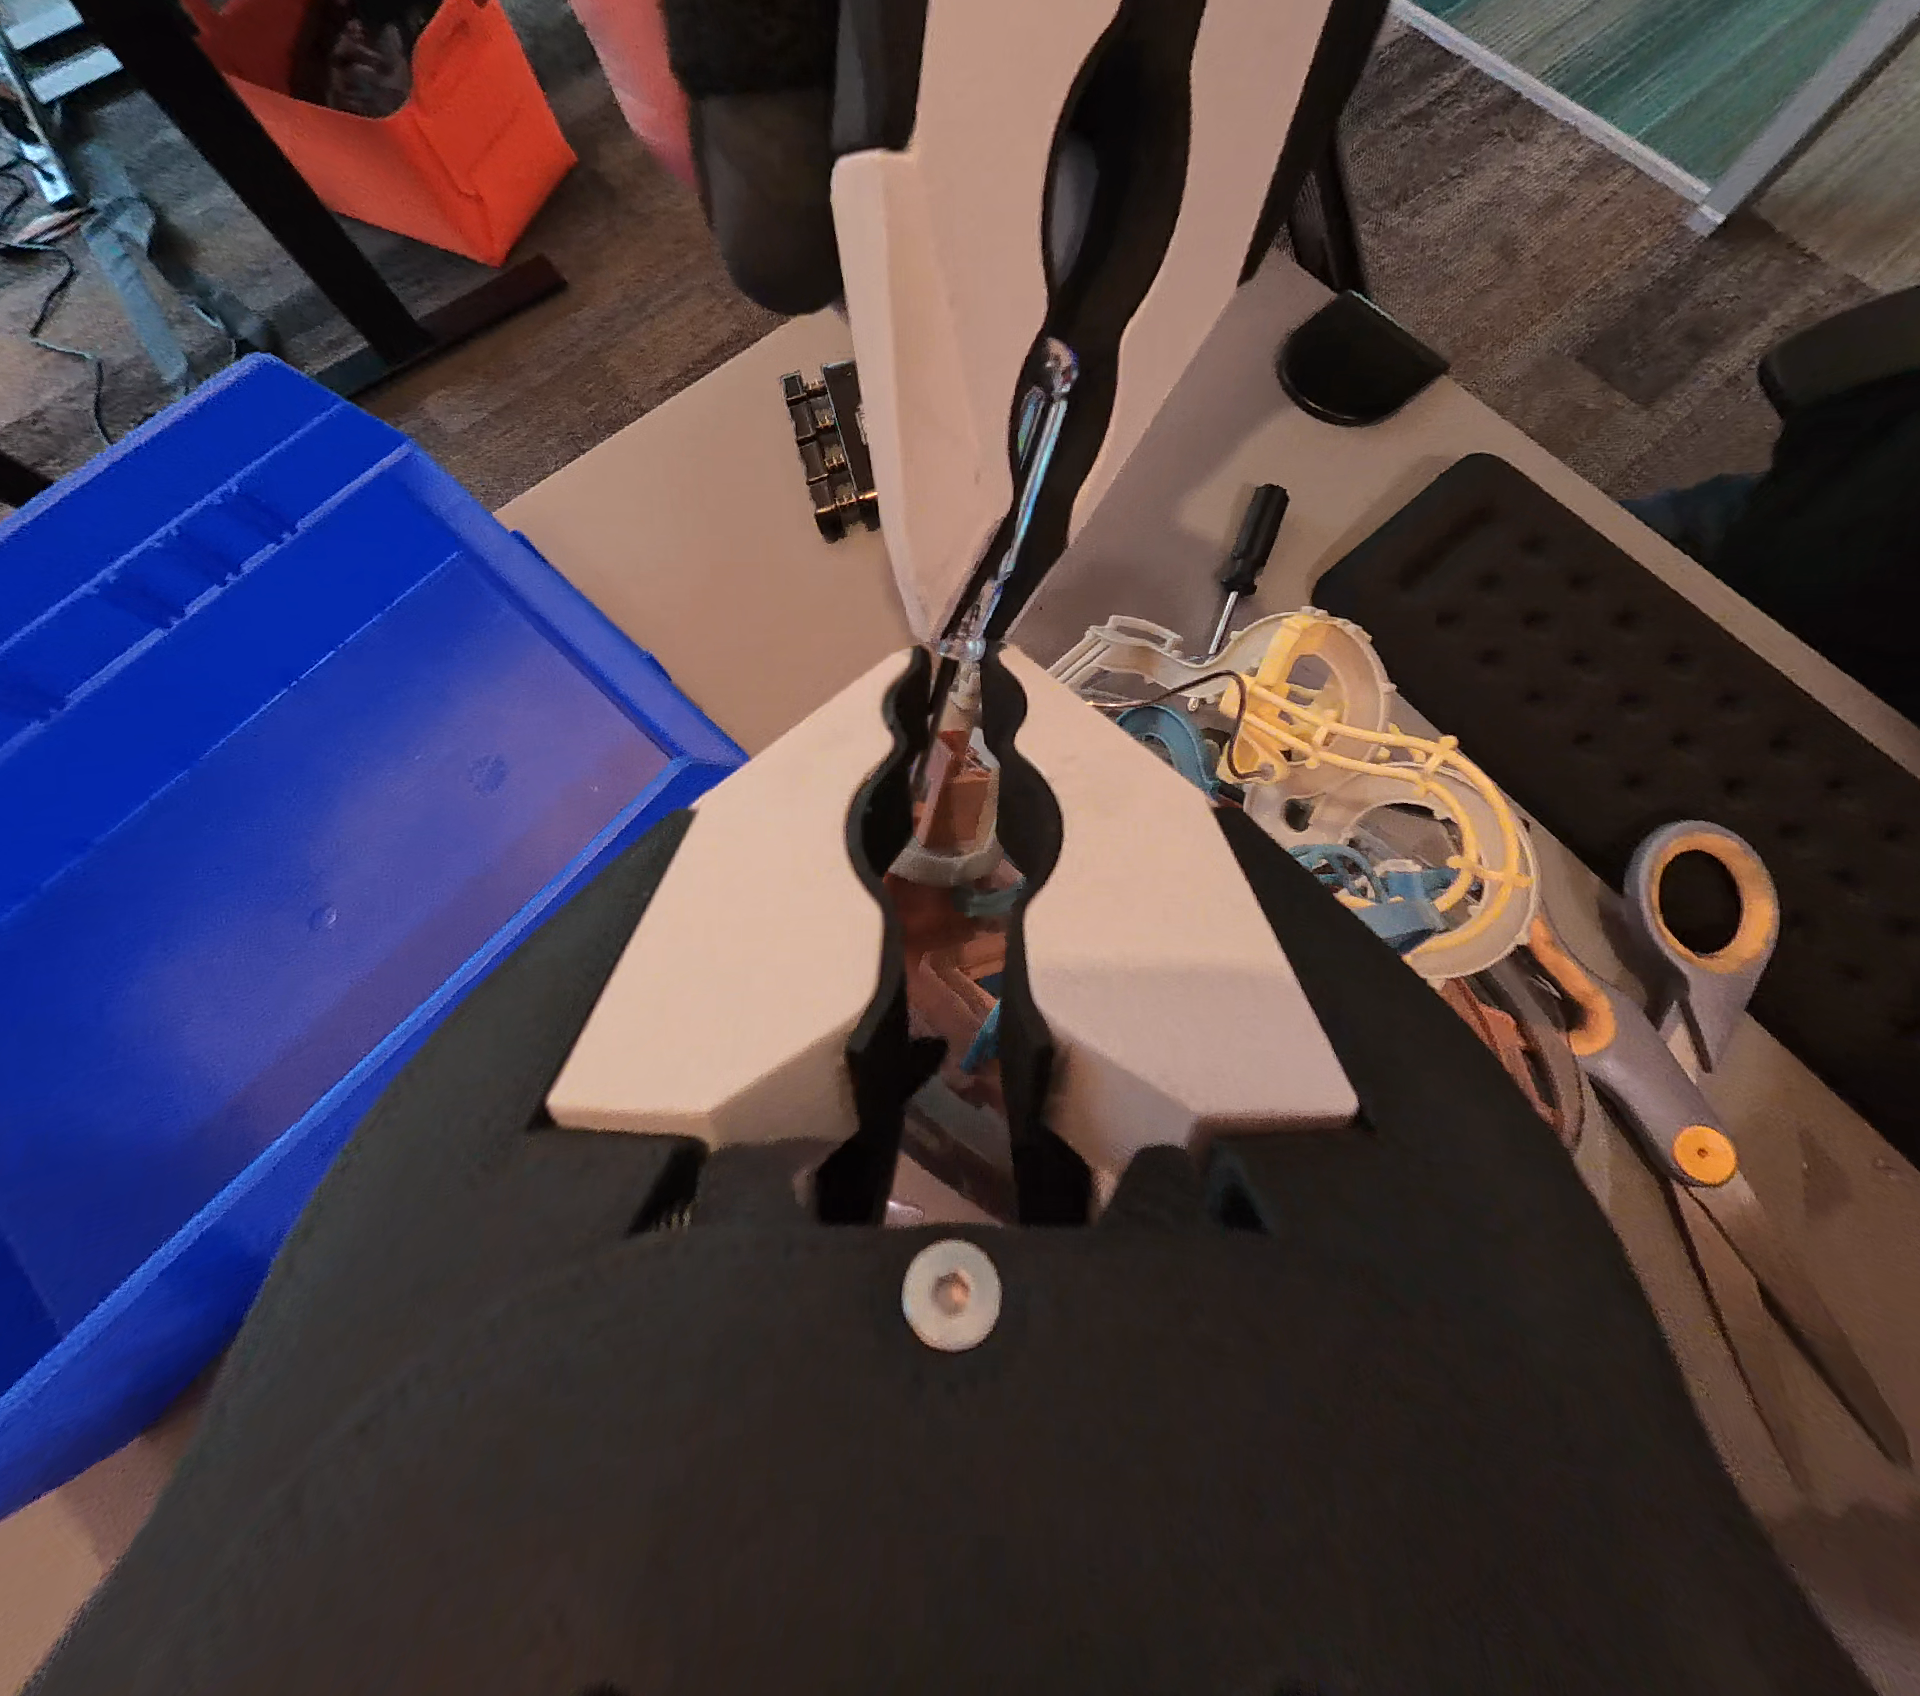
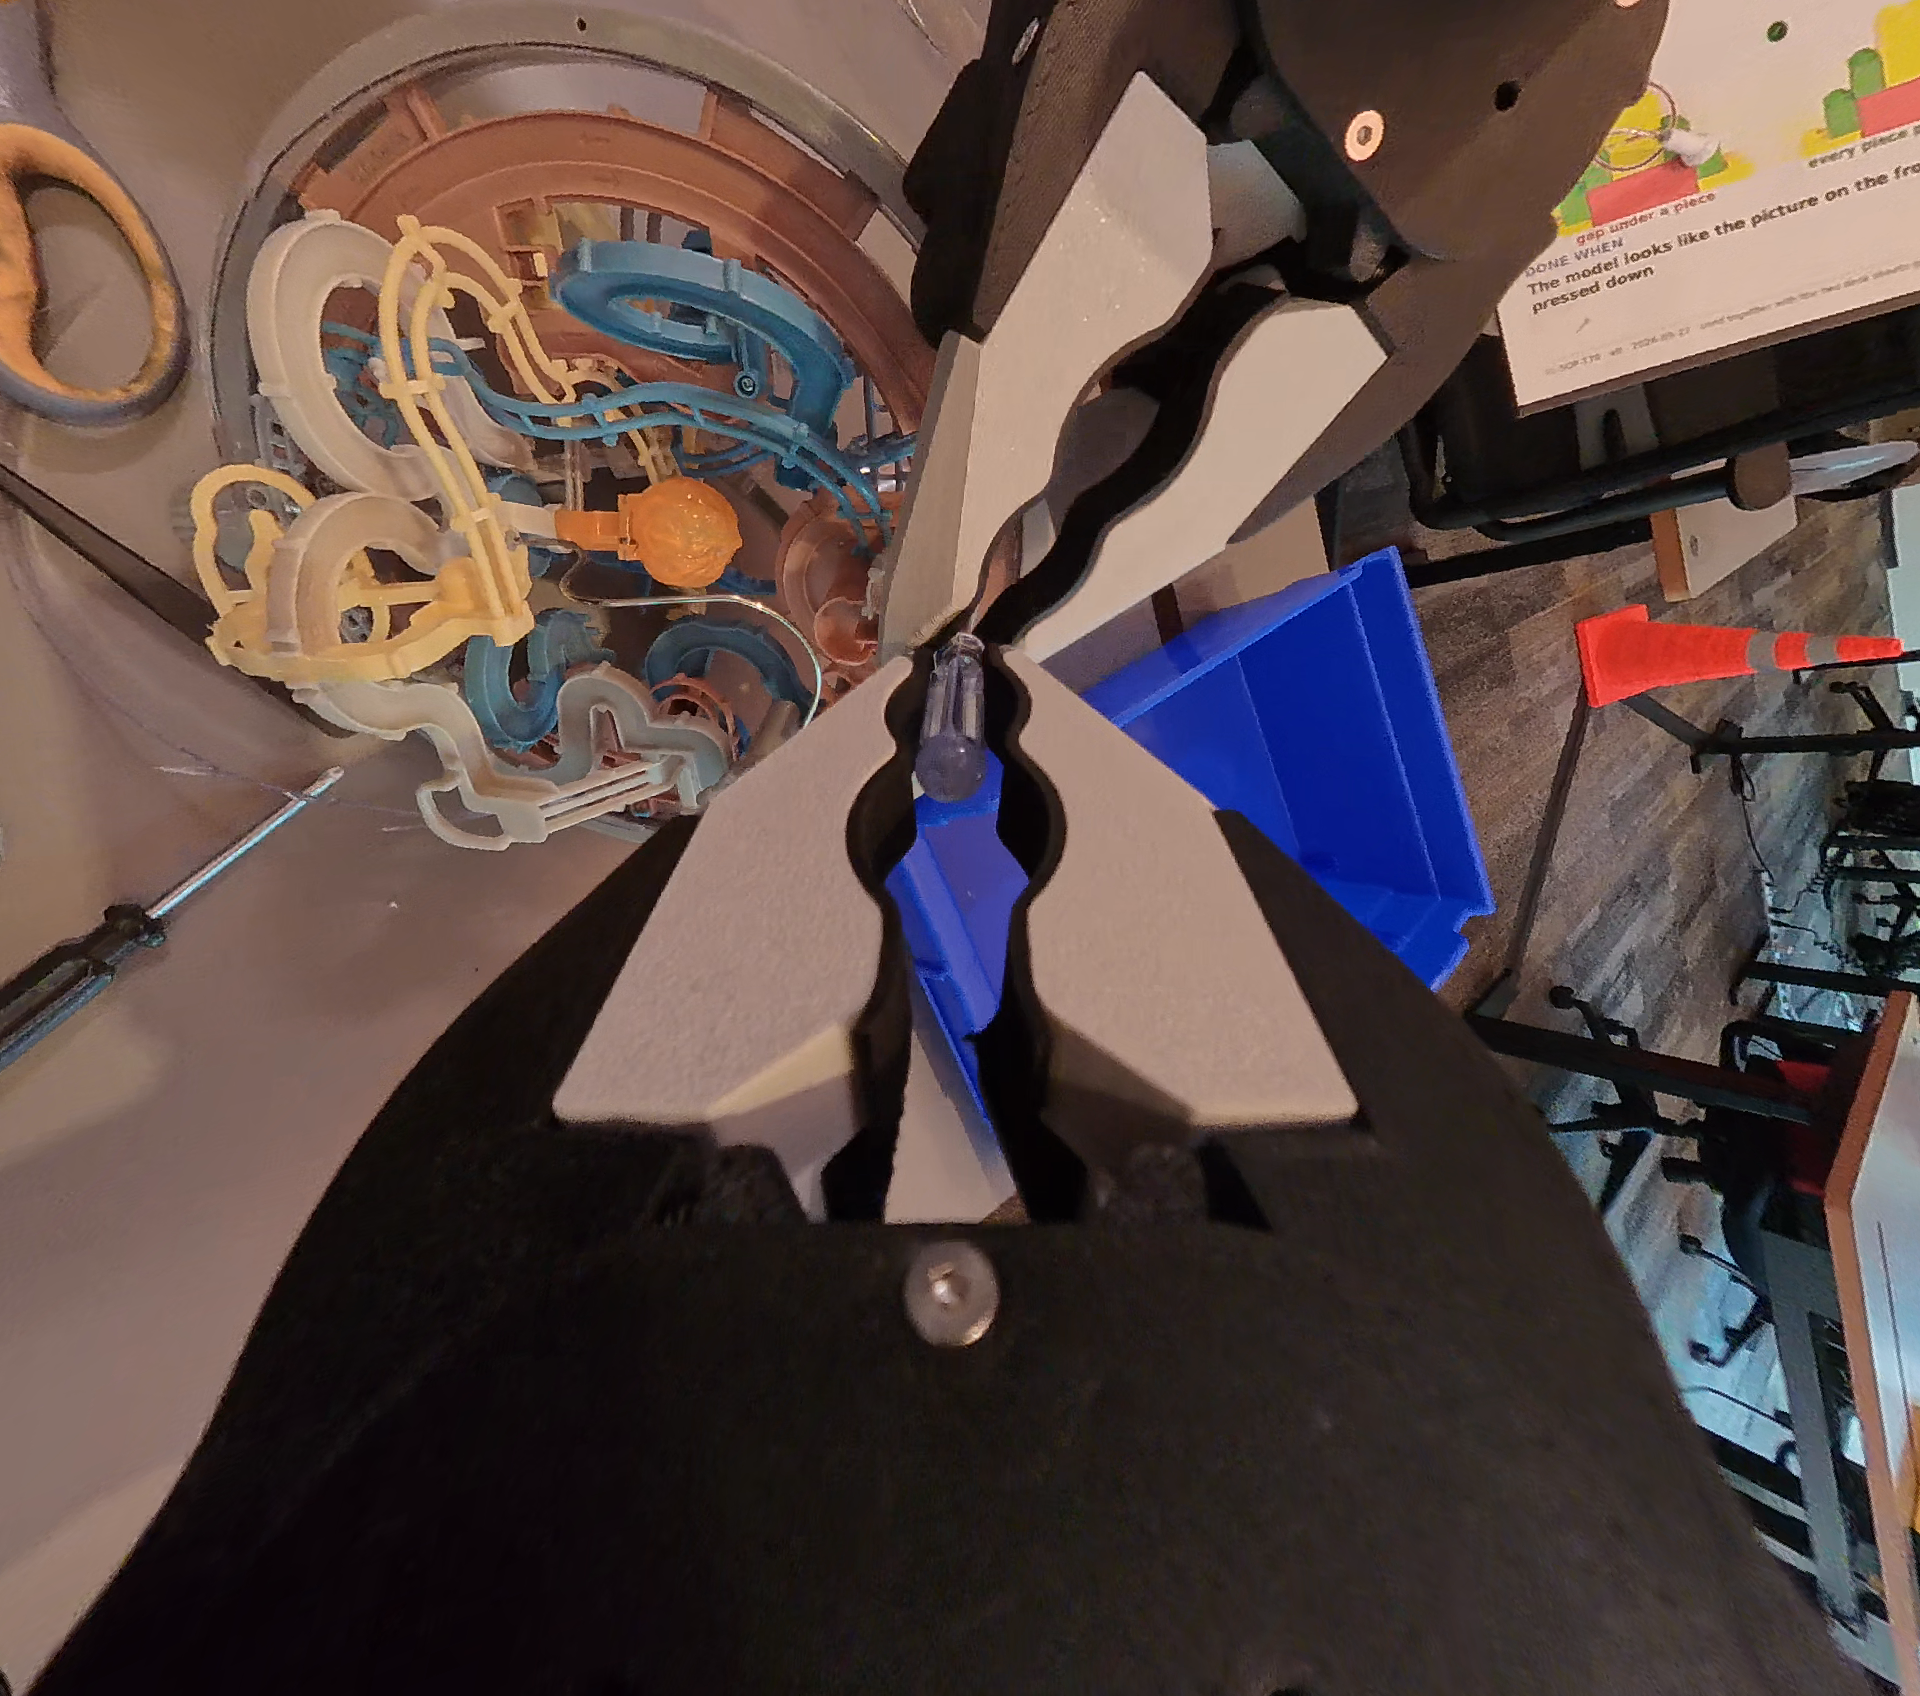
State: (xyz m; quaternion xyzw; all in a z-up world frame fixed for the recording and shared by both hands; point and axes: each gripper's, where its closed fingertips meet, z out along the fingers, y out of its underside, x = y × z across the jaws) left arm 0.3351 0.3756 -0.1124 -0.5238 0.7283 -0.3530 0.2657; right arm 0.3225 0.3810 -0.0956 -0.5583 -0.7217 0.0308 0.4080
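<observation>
A small screwdriver with a clear handle [image 1: 1034, 451] is held between both grippers above a table [image 1: 665, 524]. My right gripper [image 2: 953, 659] is shut on its handle [image 2: 951, 732]. My left gripper [image 1: 954, 659] meets it tip to tip and is shut on the thin shaft. In the left wrist view the right gripper [image 1: 951, 623] comes down from the top, held by a gloved hand. Below lies a marble-maze toy [image 2: 499, 441] with blue, cream and yellow tracks in a grey ring; it also shows in the left wrist view [image 1: 1340, 773].
A blue bin [image 1: 260, 763] stands left of the toy. Grey-and-orange scissors [image 1: 1704, 1075], a black-handled screwdriver [image 1: 1252, 545] and a black perforated mat [image 1: 1610, 638] lie to the right. An orange bag [image 1: 416, 119] sits on the floor. A printed sheet [image 2: 1714, 192] stands beyond. The tips of both grippers are at nearly the same place.
</observation>
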